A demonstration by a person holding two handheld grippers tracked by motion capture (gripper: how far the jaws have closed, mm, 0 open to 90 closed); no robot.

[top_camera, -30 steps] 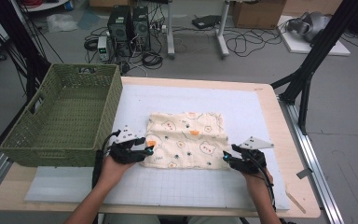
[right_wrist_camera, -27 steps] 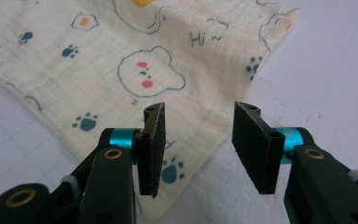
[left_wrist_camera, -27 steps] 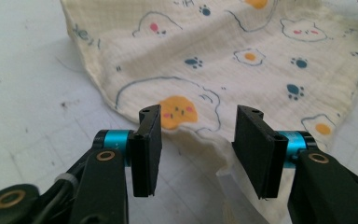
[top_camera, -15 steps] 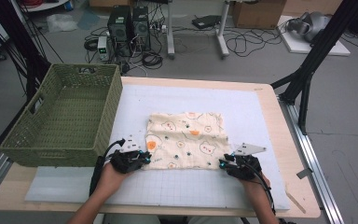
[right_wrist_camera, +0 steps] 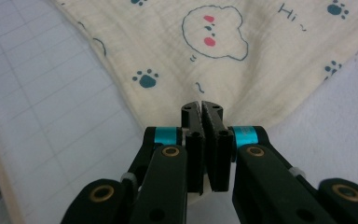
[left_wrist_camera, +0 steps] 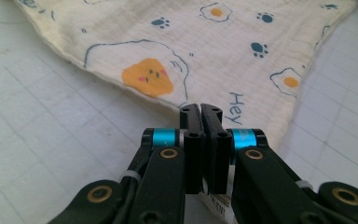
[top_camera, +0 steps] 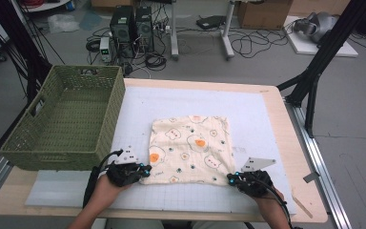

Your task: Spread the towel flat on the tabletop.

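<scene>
The cream muslin cloth printed with fried eggs (top_camera: 190,150) is lying flat on the white gridded tabletop (top_camera: 262,114). The left hand-held gripper (top_camera: 142,170) and right hand-held gripper (top_camera: 230,178), jaws just closing, are pinching its near corners.

I brought the left tool (top_camera: 143,171) and right tool (top_camera: 232,179) toward the near corners of the cloth (top_camera: 193,148); both sets of jaws closed on those corners.
</scene>
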